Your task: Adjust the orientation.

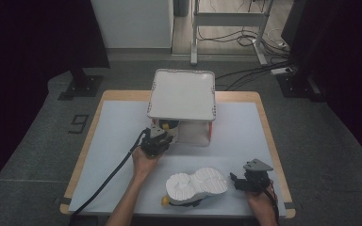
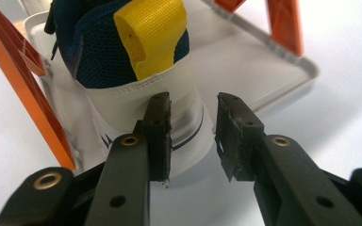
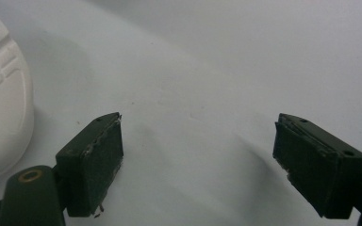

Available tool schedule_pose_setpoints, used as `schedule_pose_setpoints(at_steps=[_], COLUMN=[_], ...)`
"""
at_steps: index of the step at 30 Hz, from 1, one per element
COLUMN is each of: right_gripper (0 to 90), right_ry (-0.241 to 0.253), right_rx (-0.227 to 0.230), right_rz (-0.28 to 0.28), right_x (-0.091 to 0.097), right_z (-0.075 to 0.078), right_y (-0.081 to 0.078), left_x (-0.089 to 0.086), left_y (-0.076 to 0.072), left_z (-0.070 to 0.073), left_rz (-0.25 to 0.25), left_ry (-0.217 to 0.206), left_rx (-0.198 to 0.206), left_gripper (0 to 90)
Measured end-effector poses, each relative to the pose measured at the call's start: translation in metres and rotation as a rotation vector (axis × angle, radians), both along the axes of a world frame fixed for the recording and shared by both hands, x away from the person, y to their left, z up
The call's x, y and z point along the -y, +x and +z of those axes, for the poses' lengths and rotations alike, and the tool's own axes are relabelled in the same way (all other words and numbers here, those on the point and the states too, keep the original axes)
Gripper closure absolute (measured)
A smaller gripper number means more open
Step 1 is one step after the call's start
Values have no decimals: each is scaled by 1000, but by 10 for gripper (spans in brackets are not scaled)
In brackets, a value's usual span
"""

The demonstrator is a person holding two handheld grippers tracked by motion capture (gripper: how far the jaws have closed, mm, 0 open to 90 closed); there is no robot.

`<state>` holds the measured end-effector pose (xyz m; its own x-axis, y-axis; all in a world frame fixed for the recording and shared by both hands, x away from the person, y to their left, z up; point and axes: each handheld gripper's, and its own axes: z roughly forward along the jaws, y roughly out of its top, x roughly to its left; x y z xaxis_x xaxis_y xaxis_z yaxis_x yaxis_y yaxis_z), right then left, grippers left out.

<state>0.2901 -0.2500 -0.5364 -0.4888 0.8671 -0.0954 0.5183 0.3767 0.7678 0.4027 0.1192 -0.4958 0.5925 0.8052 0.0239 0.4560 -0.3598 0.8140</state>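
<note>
White-soled sneaker, sole up [image 1: 197,185], lies nearest on the white tabletop [image 1: 235,136]; right gripper [image 1: 238,181] just beside it, fingers wide apart, empty. Beyond: left gripper [image 2: 193,136], fingers slightly parted, released. Navy sneaker with yellow heel tab [image 2: 122,52] stands inside the orange-legged white tray rack [image 1: 183,94]. Withdraw straight back, avoiding the heel.

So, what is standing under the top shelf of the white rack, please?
On the lower tray of the white rack stands a blue shoe with a yellow heel tab and white sole, heel toward the left gripper. The top shelf covers the shoe's front part, so that cannot be seen.
</note>
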Motion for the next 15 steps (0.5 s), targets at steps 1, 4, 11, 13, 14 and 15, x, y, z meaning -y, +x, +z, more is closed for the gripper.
schedule_pose_setpoints(at_steps=[1,4,11,13,14,15], right_gripper=[160,161,162,162,163,163], right_ry=[0,-2,-1,0,0,0], right_rx=[-2,2,2,-1,-2,-2], right_rz=[1,0,1,2,3,3], right_x=[0,0,0,0,0,0], right_z=[0,0,0,0,0,0], right_y=[0,0,0,0,0,0], left_x=[1,2,0,-6,-10,-15], left_y=[4,6,-20,-31,-34,-39], left_z=[-3,-4,5,8,8,8], left_rz=[-3,-3,-54,-62,-65,-65], left_ry=[7,-15,7,11,11,10], left_rx=[3,1,-25,-43,-54,-71], left_gripper=[642,628,368,289,230,230])
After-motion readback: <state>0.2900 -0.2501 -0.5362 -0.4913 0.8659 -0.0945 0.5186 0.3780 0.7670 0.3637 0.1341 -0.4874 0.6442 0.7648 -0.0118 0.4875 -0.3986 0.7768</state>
